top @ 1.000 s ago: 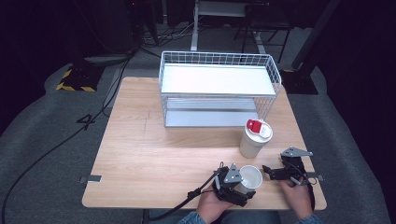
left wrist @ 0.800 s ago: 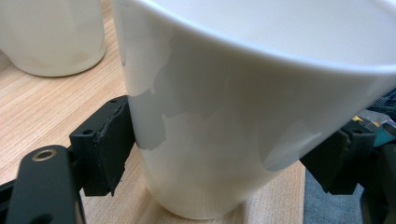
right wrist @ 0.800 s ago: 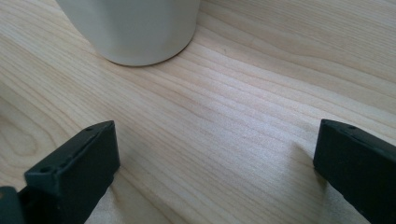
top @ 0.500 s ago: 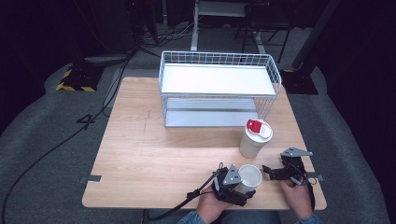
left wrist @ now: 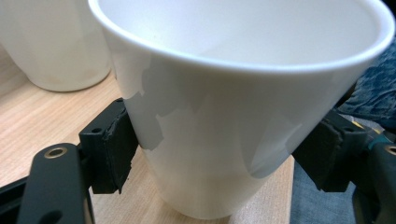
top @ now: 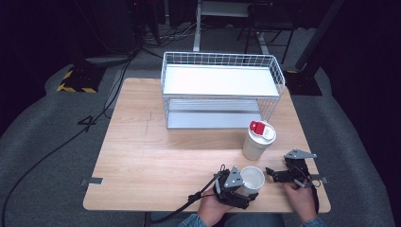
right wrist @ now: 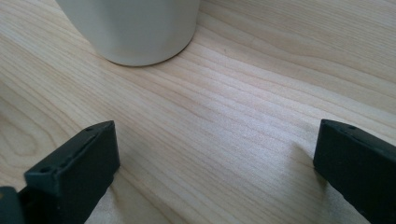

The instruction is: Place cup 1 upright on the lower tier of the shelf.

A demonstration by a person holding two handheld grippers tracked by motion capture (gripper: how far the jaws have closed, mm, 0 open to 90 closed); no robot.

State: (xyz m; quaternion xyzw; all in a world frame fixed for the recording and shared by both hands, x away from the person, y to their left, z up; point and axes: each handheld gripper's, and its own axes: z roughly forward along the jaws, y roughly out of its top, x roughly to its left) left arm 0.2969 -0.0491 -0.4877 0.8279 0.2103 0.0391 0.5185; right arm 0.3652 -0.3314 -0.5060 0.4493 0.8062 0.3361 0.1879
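Observation:
A white open cup [top: 252,178] stands near the table's front edge. My left gripper [top: 249,186] is shut on it. In the left gripper view both black pads [left wrist: 112,149] press the cup [left wrist: 243,107] low on its sides. To its right my right gripper [top: 271,173] lies low over the wood and points left, open [right wrist: 215,163] with bare table between its jaws. A taller white cup with a red and white lid [top: 258,138] stands just behind; its base shows in the right gripper view [right wrist: 135,28] and in the left gripper view [left wrist: 56,42].
A white wire basket shelf [top: 222,80] stands at the back of the wooden table [top: 156,156]. The front edge runs close under both hands. A black cable [top: 189,201] trails off the front from the left gripper.
The left gripper's jaws have drawn in against the white cup. Both hands and both cups stay where they were.

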